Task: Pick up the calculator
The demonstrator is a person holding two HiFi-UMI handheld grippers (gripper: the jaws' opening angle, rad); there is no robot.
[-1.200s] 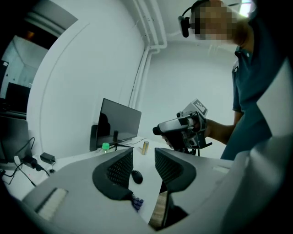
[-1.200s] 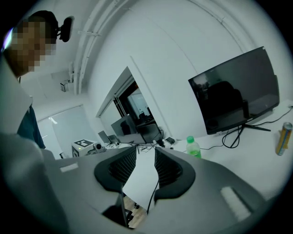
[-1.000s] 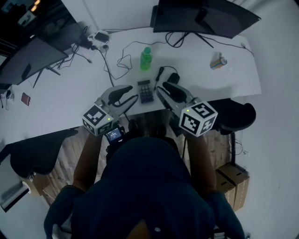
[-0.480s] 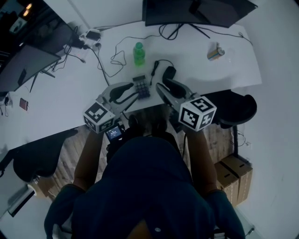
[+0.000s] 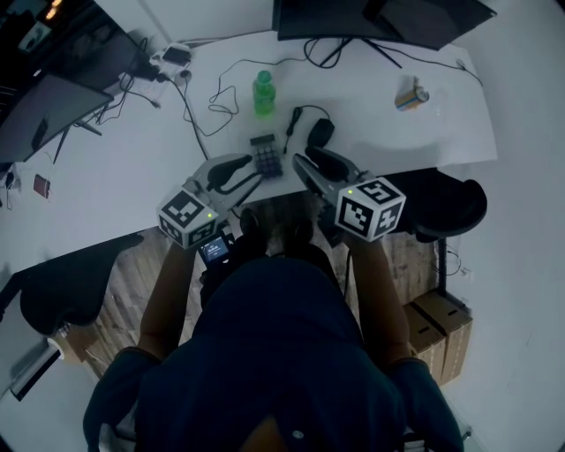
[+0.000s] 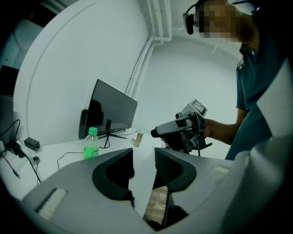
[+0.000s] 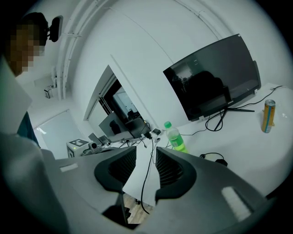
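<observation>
The calculator (image 5: 267, 155), small and dark with rows of keys, lies flat near the front edge of the white table (image 5: 380, 132). My left gripper (image 5: 249, 175) hovers just left of it at the table's edge, and my right gripper (image 5: 302, 162) just right of it; neither touches it. In the left gripper view the left gripper (image 6: 143, 153) shows its jaws almost together with nothing between them. The right gripper (image 7: 146, 153) looks the same in its own view. Neither gripper view shows the calculator.
A green bottle (image 5: 263, 93) stands behind the calculator, with a black mouse (image 5: 320, 132) and its cable to the right. Farther right lies a can (image 5: 411, 95). A monitor (image 5: 380, 18) stands at the back, and cables trail left. A black chair (image 5: 455, 207) stands to my right.
The head view has shifted a little. Both grippers sit slightly farther back from the calculator than a second ago. Their jaws have not changed.
</observation>
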